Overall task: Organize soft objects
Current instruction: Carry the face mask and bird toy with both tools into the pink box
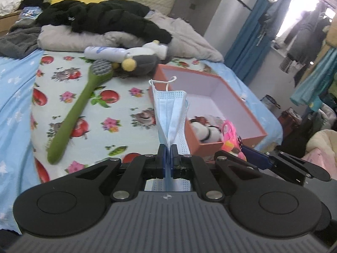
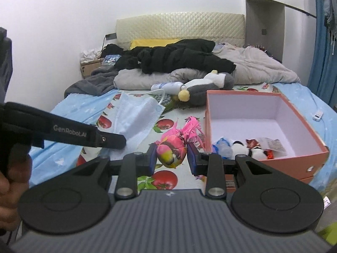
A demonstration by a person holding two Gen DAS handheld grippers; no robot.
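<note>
My left tongs, closed on the mask, hold it upright, long axis running away from the fingers, beside the box, while my right tongs, part open, clamp the parrot toy, tail feathers pointing away.

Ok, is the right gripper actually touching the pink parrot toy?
Touching. The right wrist view shows the right gripper with both blue pads pressed against the sides of the pink parrot toy, which hangs between them above the bedsheet.
</note>
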